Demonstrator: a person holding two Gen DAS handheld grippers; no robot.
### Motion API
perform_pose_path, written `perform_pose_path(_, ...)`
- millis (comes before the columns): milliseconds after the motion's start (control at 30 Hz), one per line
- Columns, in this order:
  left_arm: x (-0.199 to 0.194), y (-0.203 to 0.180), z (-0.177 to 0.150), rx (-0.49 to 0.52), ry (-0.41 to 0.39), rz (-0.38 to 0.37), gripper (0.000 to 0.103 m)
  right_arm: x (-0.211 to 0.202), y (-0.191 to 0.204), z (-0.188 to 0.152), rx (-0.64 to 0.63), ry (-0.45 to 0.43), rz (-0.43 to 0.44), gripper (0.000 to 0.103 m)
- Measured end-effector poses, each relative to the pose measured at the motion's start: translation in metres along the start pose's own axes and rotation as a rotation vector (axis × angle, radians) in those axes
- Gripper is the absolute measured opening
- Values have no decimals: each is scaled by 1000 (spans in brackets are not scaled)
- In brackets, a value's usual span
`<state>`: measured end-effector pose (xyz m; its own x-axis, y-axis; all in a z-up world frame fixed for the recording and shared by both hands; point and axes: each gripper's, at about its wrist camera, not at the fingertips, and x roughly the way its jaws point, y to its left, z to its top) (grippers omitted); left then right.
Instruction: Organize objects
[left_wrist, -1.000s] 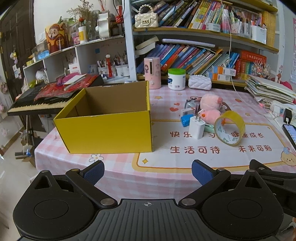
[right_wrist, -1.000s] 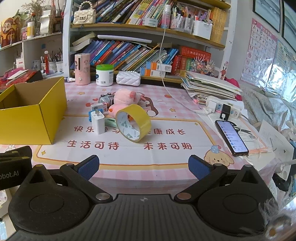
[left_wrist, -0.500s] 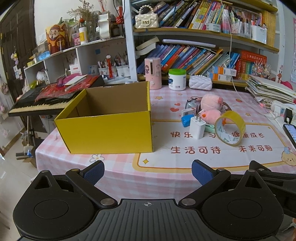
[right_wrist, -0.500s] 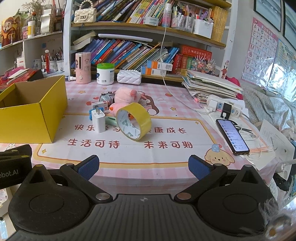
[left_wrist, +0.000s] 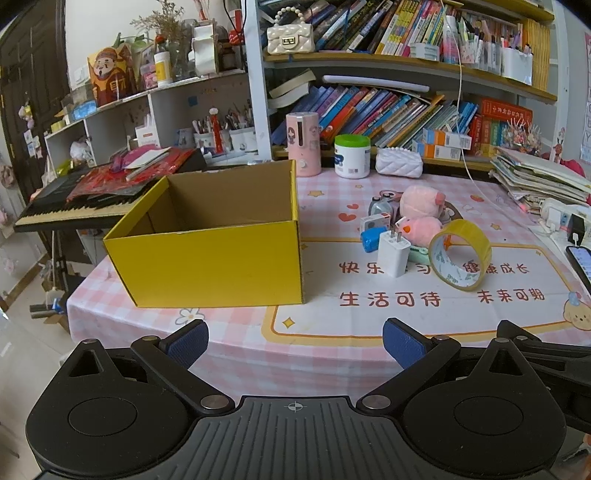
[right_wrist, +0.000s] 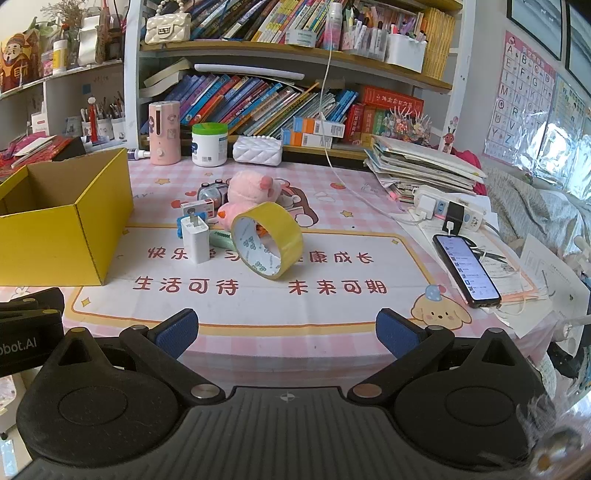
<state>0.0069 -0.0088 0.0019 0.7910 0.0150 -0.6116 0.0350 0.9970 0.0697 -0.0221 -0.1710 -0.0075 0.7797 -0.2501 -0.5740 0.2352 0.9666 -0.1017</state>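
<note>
Clutter for sorting sits in one heap on the bench (left_wrist: 369, 317), just right of the yellow cardboard box (left_wrist: 210, 266): a yellow tape roll (right_wrist: 266, 240) on edge, a white charger plug (right_wrist: 197, 240), a pink plush toy (right_wrist: 251, 190), a small blue item (left_wrist: 370, 240) and a few bits I cannot make out behind them. As far as I can see into the box it holds nothing, so I judge the job not yet begun, with every piece left to move. Both my left tongs (left_wrist: 294, 341) and my right tongs (right_wrist: 287, 332) are spread wide and grasp nothing, held off the near edge of the bench.
</note>
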Motion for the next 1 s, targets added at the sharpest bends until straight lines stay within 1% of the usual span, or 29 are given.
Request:
perform_pose_path(200, 5, -3, 2, 6, 3, -6, 102, 2, 0, -2, 3, 9, 1, 103)
perform_pose_path(367, 9, -2, 3, -2, 8, -7, 102, 9, -2, 6, -3, 17, 4, 103)
perform_pose_path(533, 12, -3, 3, -4, 11, -9, 102, 13, -2, 8, -7, 25, 9, 103)
perform_pose_path(1000, 24, -13, 7, -2, 26, -12, 102, 32, -13, 11, -7, 37, 62, 103)
